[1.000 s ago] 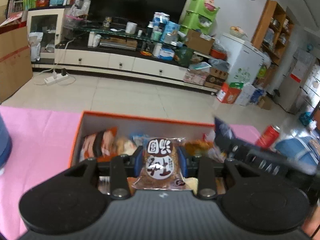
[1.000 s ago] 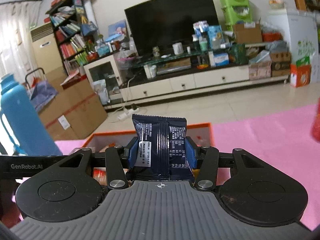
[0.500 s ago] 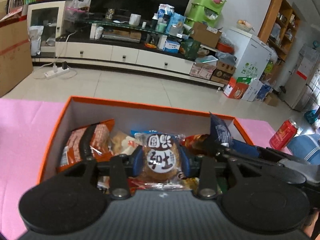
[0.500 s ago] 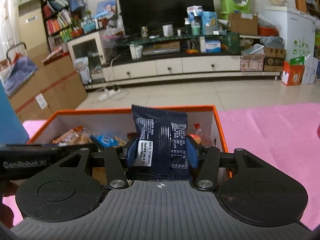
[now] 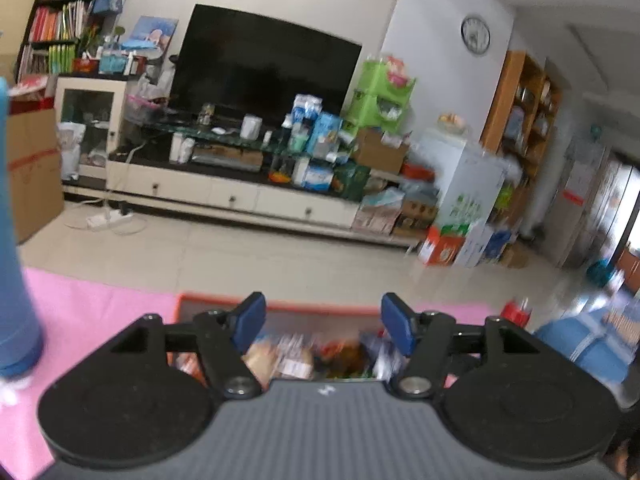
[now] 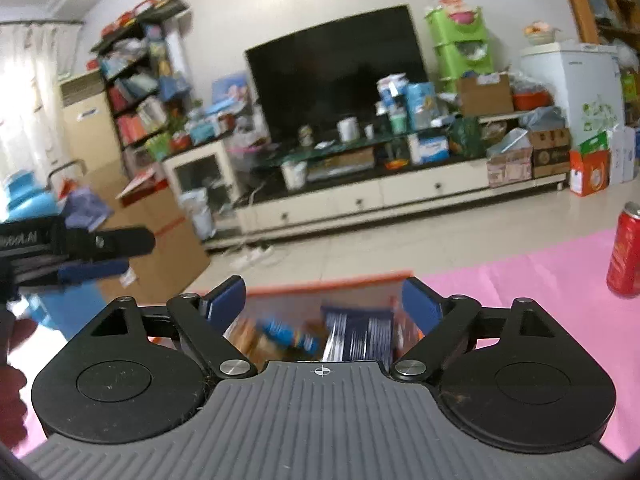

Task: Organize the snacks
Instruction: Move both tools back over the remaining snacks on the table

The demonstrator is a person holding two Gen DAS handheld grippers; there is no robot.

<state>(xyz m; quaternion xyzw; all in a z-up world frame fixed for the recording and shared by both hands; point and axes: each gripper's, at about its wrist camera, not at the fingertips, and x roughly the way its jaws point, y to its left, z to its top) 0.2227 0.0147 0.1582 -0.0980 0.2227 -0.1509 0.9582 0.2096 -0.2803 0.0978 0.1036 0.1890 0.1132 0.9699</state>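
Note:
An orange-rimmed box (image 5: 224, 302) full of snack packets stands on the pink cloth; it also shows in the right wrist view (image 6: 360, 282). My left gripper (image 5: 322, 318) is open and empty above the box's near side. My right gripper (image 6: 322, 300) is open and empty too. A dark blue packet (image 6: 358, 334) lies in the box just beyond its pads. Several blurred packets (image 5: 296, 360) fill the box. The left gripper's fingers (image 6: 92, 270) show at the left of the right wrist view.
A blue flask (image 5: 12, 248) stands on the pink cloth (image 5: 88, 304) at the left. A red can (image 6: 626, 250) stands at the right, also in the left wrist view (image 5: 516, 310). A blue bundle (image 5: 580, 344) lies far right. Tiled floor and a TV cabinet lie beyond.
Both grippers have opened and let their packets go into the box. Both have lifted and tilted up, so less of the box shows now.

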